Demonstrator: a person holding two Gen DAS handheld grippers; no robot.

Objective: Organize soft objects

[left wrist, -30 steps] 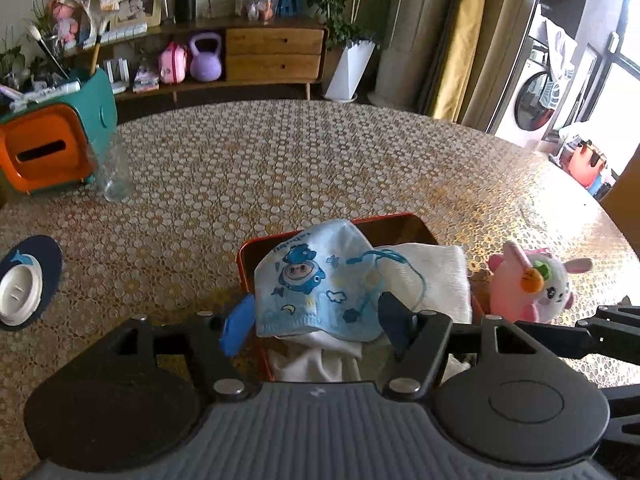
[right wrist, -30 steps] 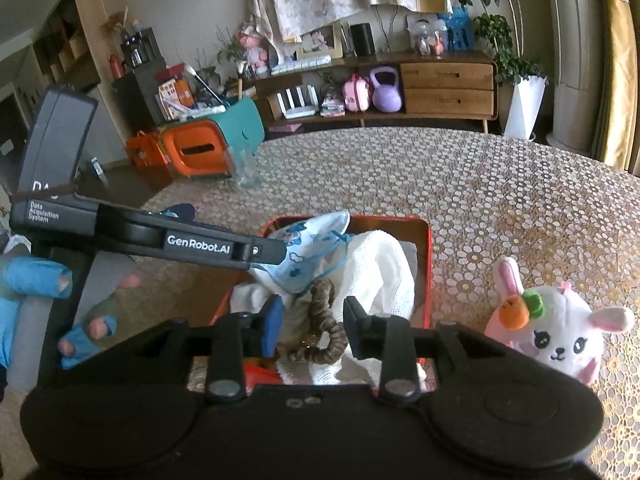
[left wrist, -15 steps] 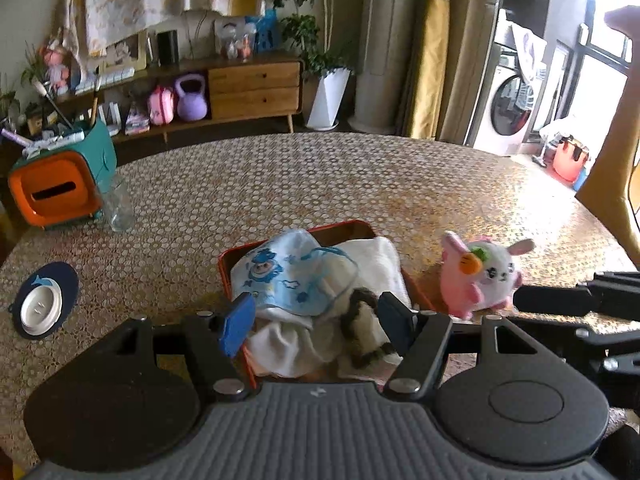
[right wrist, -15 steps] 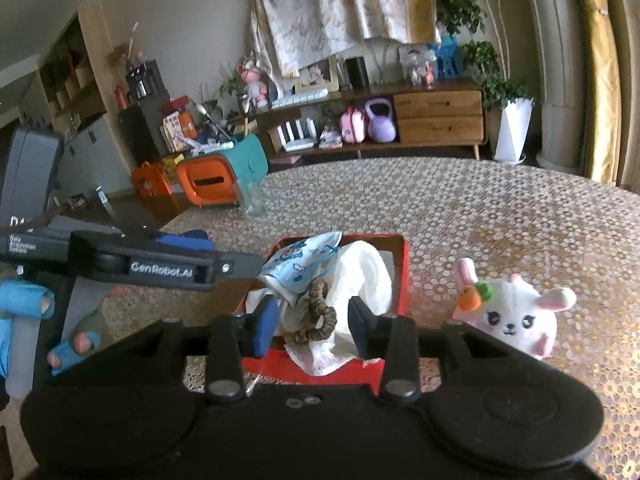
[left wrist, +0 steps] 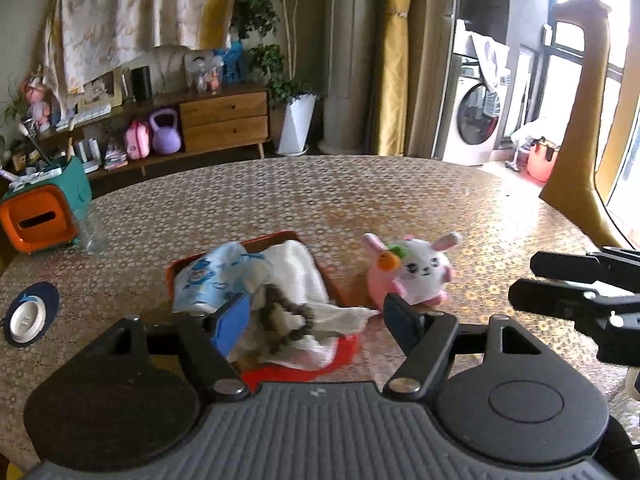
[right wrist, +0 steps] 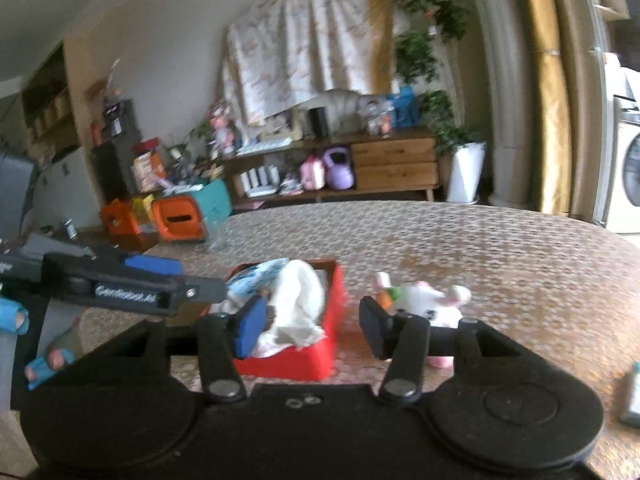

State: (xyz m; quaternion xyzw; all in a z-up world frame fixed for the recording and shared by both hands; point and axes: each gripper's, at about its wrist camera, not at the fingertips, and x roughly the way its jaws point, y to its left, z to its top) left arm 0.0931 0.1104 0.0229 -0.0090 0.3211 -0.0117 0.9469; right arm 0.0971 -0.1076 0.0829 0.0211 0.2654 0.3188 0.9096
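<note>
We find both tools empty — left tool (left wrist: 316,316) wide, right tool (right wrist: 310,326) just opening. Red box (right wrist: 320,354) filled; plush rabbit (left wrist: 412,276) on the bench remains — approach next.

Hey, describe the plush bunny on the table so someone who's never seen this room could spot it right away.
On the round patterned table stands a red box stuffed with cloths. Just right of the box, on the bare tabletop, sits the plush bunny. It is the only toy there: white and pink, with long ears and an orange carrot on its head.
</note>
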